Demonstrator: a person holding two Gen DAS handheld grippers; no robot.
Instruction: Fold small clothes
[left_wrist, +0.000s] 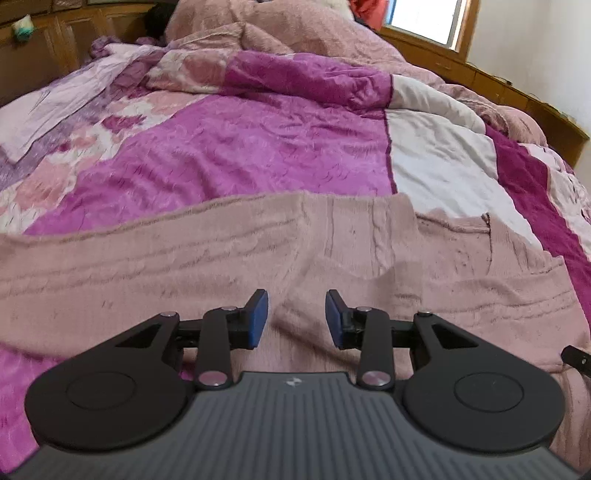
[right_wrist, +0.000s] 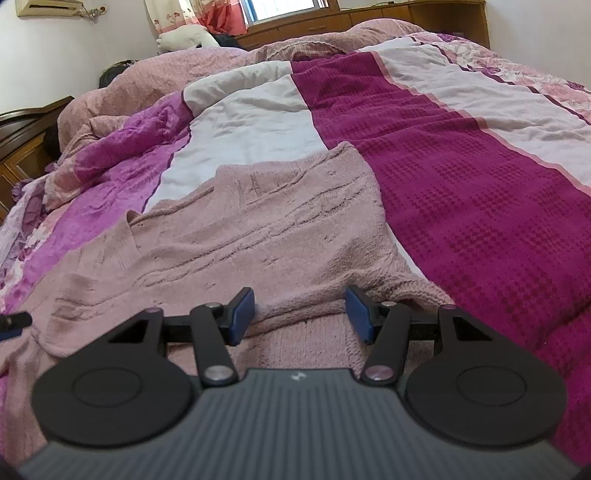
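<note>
pink sweater (left_wrist: 258, 251) near hem cut off | left claw (left_wrist: 296, 319) apart, empty | right claw (right_wrist: 300, 315) apart, straddling a fold

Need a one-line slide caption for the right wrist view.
Right gripper open over a bunched edge of the pink knit sweater spread on the magenta-and-white quilt.

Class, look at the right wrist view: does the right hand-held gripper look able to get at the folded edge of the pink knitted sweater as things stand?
Probably yes. The right hand-held gripper stands open, with the folded edge of the pink sweater bunched between its fingers and nothing else lying across it on the bedspread.
</note>
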